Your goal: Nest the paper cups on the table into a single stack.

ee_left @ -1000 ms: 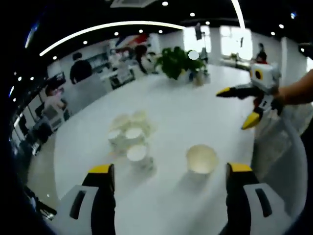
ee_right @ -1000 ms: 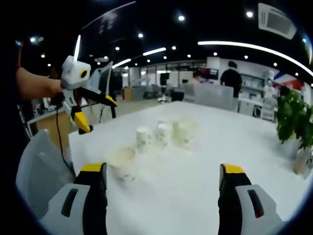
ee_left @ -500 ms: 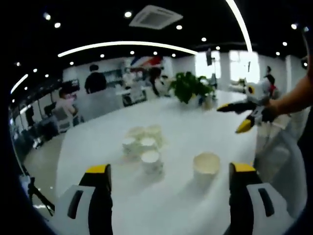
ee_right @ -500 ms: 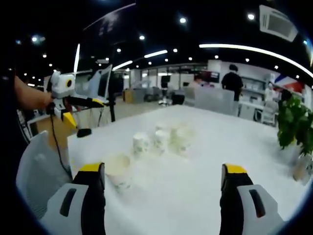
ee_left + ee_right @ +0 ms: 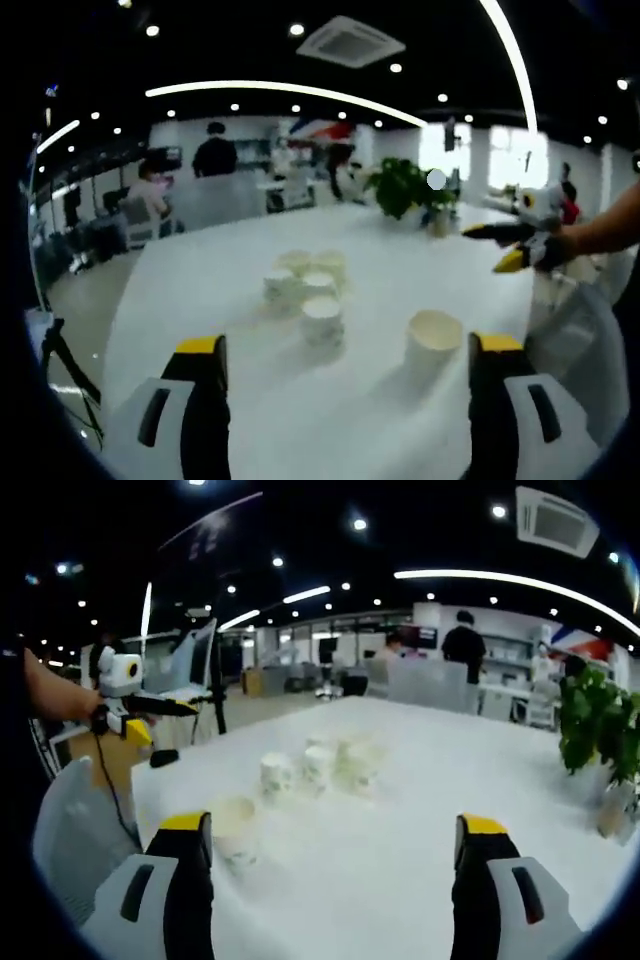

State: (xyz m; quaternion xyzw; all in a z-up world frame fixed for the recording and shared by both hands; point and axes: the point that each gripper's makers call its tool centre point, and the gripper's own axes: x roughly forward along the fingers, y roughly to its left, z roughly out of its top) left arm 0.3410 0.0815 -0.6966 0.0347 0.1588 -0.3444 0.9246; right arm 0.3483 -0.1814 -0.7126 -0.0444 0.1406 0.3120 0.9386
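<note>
**Both grippers have drawn back, cups untouched**

Since a second ago both hands have drawn back from the paper cups [image 5: 305, 285]. Left gripper [image 5: 345, 400] and right gripper [image 5: 330, 875] hover released, jaws wide, holding nothing. One lone cup [image 5: 434, 343] stands near on the white table [image 5: 200, 290], right of the cluster. A potted plant [image 5: 400, 187] sits far.

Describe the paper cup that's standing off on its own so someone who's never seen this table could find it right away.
Start at the big white table and find the cluster of small paper cups near its middle. The lone cup stands apart from them, nearer the left tool, beside its right jaw. It looks wider and plainer than the clustered cups, and touches none.
</note>
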